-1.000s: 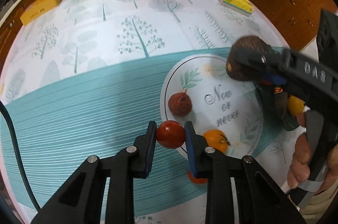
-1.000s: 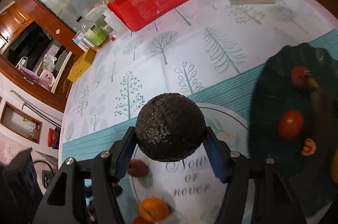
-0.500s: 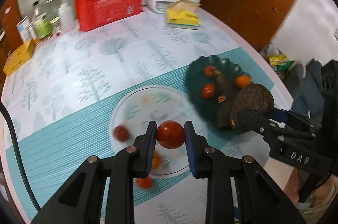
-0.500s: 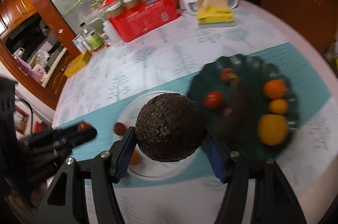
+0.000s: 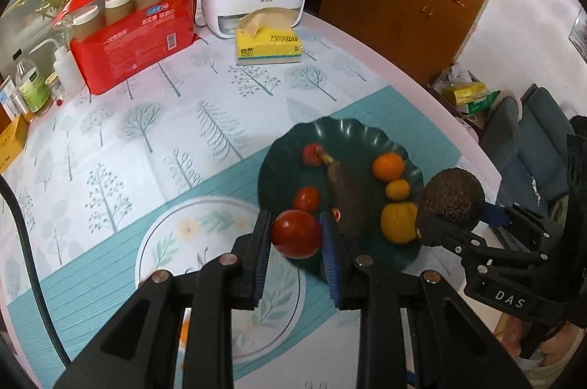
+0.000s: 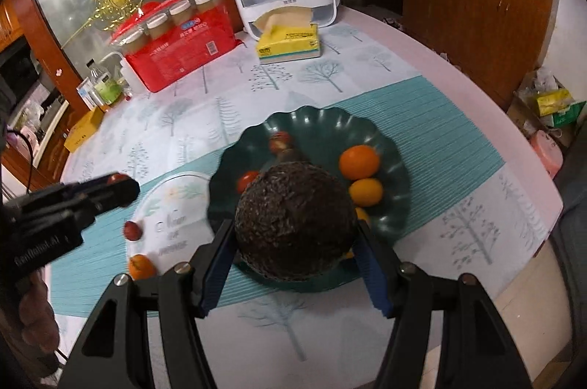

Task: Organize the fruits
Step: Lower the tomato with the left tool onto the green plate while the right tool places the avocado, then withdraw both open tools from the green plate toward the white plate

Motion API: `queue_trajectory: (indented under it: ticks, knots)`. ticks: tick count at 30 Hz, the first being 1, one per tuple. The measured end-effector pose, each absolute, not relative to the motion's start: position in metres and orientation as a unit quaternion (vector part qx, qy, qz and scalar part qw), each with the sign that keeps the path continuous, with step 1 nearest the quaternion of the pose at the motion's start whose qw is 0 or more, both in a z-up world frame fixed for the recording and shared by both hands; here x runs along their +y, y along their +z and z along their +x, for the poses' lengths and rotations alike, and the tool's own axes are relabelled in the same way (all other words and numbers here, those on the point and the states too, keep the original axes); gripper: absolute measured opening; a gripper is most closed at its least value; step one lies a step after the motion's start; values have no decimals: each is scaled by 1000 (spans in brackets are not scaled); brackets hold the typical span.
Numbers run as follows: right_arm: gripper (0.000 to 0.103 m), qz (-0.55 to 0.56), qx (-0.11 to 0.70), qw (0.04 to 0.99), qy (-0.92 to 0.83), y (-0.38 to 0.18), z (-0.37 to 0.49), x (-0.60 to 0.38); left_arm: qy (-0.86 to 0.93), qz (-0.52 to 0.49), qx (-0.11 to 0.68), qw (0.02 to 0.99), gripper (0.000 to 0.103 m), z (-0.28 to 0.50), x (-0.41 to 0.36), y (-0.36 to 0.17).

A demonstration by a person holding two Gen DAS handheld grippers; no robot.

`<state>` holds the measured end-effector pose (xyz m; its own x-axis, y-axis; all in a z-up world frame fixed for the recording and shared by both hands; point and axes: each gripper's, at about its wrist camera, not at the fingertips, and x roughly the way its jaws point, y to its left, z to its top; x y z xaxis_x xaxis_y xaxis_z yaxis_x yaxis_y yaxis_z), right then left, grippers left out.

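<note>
A: Fruits: where? The dark green scalloped plastic dish on the desk carries oranges and small red fruit.

B: White round printed plate beside it holds two pieces.

A: Grippers?

B: Right gripper is clamped on a rough dark brown round fruit above the dish; left gripper pinches a smooth red tomato.
</note>
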<state>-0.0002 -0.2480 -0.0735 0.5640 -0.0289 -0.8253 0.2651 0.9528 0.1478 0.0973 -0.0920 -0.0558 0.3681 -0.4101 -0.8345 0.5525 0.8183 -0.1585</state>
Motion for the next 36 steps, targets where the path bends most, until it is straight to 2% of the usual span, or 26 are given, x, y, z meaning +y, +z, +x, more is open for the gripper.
queue_trajectory:
  ticks: [9,18,25,27,33,36]
  knots:
    - [64,71,474,876,-63,-85,62,-290,-243,63,516,819,25,151,-132,-99]
    - [64,39,508,861,-11,-126,116,-309,-198,44,545,814,25,193,-162,-148]
    - [64,29,522,852,21,-142,134,-307,-190,57,557,806,25,197,-183,-170]
    - [60,26,528,849,27,-145,136,-307,-189,61,560,804,25,195,-188,-174]
    - [58,13,514,856,48,-137,141,-301,-180,71,562,805,26,191,-191,-178]
    - [59,6,521,852,46,-142,142,-298,-182,68,565,802,30,188,-188,-180]
